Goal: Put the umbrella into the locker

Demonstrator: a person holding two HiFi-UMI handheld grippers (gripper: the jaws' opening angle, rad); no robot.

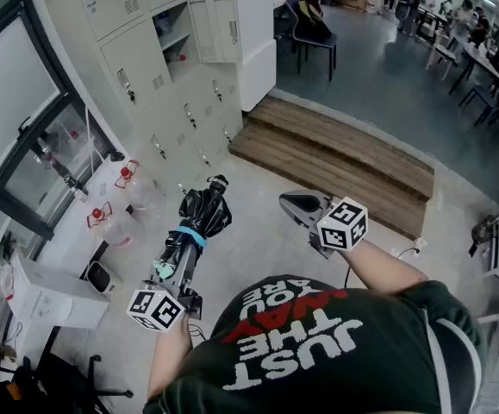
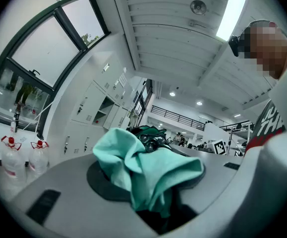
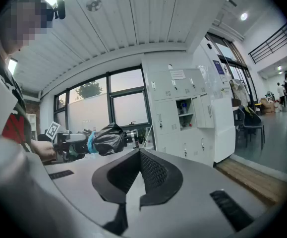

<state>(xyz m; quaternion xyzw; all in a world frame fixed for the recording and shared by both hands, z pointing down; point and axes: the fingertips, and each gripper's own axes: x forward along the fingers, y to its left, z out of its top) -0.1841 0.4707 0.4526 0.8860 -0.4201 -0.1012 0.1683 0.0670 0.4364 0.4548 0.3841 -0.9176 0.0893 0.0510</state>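
The folded black umbrella (image 1: 204, 212), bound with a teal strap, sticks out level from my left gripper (image 1: 180, 264), which is shut on its handle end. In the left gripper view teal fabric (image 2: 143, 165) bunches between the jaws and the dark umbrella (image 2: 152, 135) points past it. My right gripper (image 1: 299, 205) hovers beside it to the right, apart from it, jaws closed together on nothing (image 3: 141, 155). The right gripper view shows the umbrella (image 3: 106, 139) out to the left. The bank of grey lockers (image 1: 159, 76) stands ahead on the left, with one open compartment (image 1: 178, 37) and its door (image 1: 215, 28) swung out.
Two water bottles with red caps (image 1: 115, 197) stand by the window wall on the left. A white box (image 1: 51, 298) lies near my left side. A wooden step (image 1: 335, 149) runs across ahead on the right, with a chair (image 1: 314, 28) beyond it.
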